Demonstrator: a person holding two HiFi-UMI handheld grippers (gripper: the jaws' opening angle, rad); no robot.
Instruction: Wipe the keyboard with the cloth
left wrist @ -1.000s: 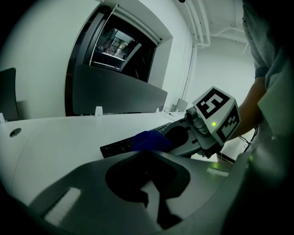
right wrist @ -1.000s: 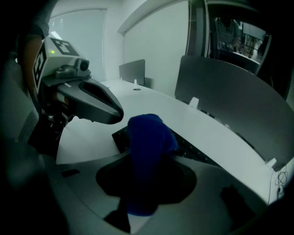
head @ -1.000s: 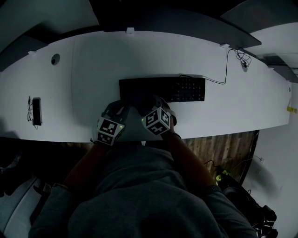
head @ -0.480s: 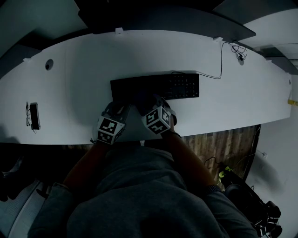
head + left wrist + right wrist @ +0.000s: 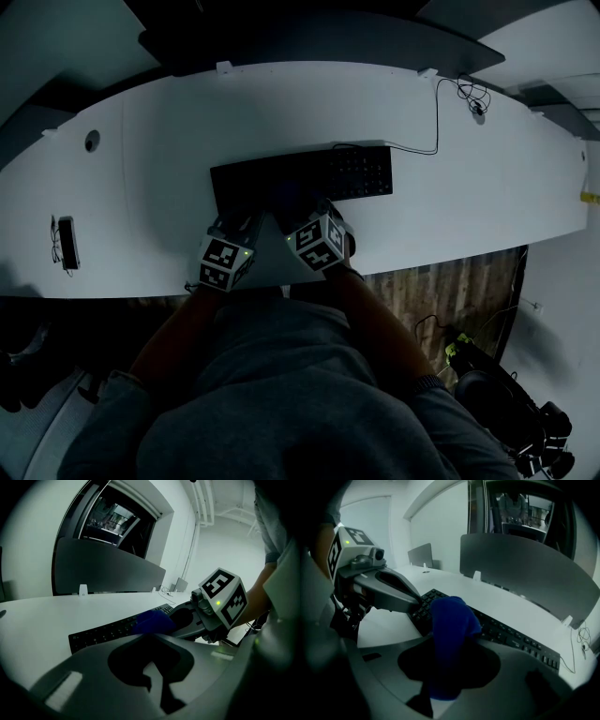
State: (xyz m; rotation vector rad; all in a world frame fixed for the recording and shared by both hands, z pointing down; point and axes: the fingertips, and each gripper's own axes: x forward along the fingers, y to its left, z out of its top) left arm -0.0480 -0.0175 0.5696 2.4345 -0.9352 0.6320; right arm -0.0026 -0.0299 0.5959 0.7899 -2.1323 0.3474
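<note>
Cloth point(image 5: 452, 620), blue and bunched, is clamped between the jaws of the right gripper point(image 5: 447, 667) and rests on the left half of the black keyboard point(image 5: 361, 173). Just to its left, the left gripper point(image 5: 149, 665) has its jaws closed together on nothing, their tip at the keyboard's left end. The keyboard lies on a white desk point(image 5: 141, 187), near the person; its cable point(image 5: 436, 122) runs off to the far right

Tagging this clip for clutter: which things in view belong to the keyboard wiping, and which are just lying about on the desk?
In the job: keyboard; blue cloth, clamped in the right gripper; left gripper, by the keyboard's left end.
Lying about: small dark device near the desk's left edge; cable trailing to the far right.
</note>
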